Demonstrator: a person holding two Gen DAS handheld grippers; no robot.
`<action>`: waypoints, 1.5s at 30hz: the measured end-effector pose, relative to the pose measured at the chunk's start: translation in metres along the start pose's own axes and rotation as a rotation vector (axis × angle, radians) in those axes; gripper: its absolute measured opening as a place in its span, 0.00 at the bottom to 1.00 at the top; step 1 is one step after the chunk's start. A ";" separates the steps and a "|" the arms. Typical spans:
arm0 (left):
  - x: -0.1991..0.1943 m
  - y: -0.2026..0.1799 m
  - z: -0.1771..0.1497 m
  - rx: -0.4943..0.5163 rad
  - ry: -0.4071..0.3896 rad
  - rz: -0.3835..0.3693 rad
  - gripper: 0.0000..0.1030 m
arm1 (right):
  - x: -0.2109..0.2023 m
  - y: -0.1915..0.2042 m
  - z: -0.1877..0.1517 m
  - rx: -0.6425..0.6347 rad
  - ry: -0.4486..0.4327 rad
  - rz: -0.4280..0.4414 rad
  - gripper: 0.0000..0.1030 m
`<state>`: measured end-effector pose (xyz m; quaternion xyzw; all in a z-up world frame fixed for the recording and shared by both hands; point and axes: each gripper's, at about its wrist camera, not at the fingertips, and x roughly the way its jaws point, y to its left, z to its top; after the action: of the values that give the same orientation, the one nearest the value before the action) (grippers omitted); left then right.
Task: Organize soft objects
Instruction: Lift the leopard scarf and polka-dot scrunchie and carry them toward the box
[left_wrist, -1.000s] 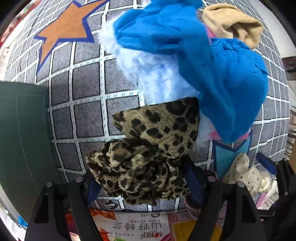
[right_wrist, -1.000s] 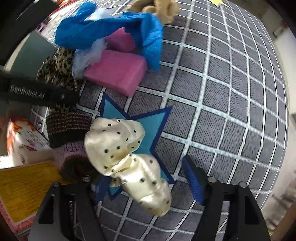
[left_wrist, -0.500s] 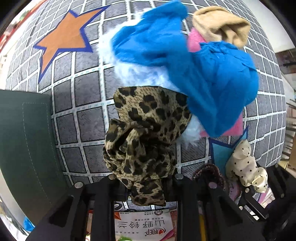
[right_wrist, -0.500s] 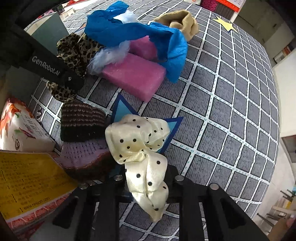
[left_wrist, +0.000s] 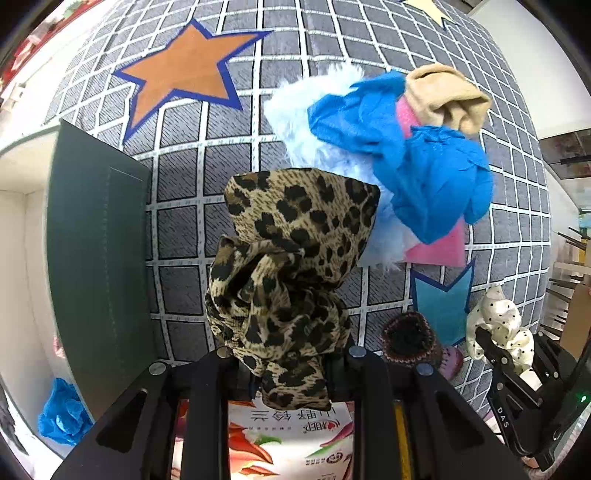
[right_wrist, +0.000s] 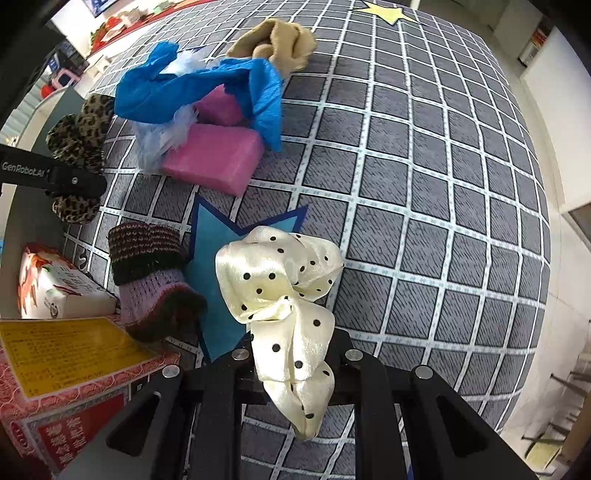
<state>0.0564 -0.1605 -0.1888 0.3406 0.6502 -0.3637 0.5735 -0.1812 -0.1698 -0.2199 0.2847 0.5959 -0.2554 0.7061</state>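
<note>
My left gripper (left_wrist: 290, 360) is shut on a leopard-print scrunchie (left_wrist: 288, 266) and holds it above the grey grid carpet (left_wrist: 177, 229). My right gripper (right_wrist: 293, 356) is shut on a cream polka-dot scrunchie (right_wrist: 282, 284), lifted over a blue star (right_wrist: 218, 236) on the carpet. The leopard scrunchie (right_wrist: 79, 125) and left gripper also show at the left of the right wrist view. The cream scrunchie (left_wrist: 498, 328) shows at the lower right of the left wrist view. A pile lies beyond: blue cloth (right_wrist: 207, 88), pale fluffy piece (left_wrist: 299, 110), pink foam blocks (right_wrist: 214, 158) and a tan cloth (right_wrist: 277, 40).
A knitted brown and purple piece (right_wrist: 147, 269) lies by the blue star. A tissue pack (right_wrist: 55, 288) and a red and yellow box (right_wrist: 66, 365) sit at the near left. A dark green panel (left_wrist: 96, 266) stands to the left, with a blue cloth (left_wrist: 62, 417) behind it.
Both grippers closed on their scrunchies and lifted them off the carpet. The views pulled back and up from the pile.
</note>
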 end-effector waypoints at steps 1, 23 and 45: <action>-0.003 -0.001 -0.002 0.005 -0.004 0.003 0.26 | -0.002 -0.002 -0.004 0.011 0.002 0.002 0.18; -0.067 -0.045 -0.030 0.146 -0.121 0.036 0.27 | -0.085 -0.033 0.016 0.114 -0.082 -0.049 0.18; -0.095 -0.022 -0.085 0.085 -0.253 -0.005 0.28 | -0.136 0.023 0.028 0.107 -0.194 -0.156 0.18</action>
<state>0.0055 -0.1006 -0.0863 0.3147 0.5575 -0.4324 0.6350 -0.1672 -0.1702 -0.0800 0.2486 0.5306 -0.3674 0.7223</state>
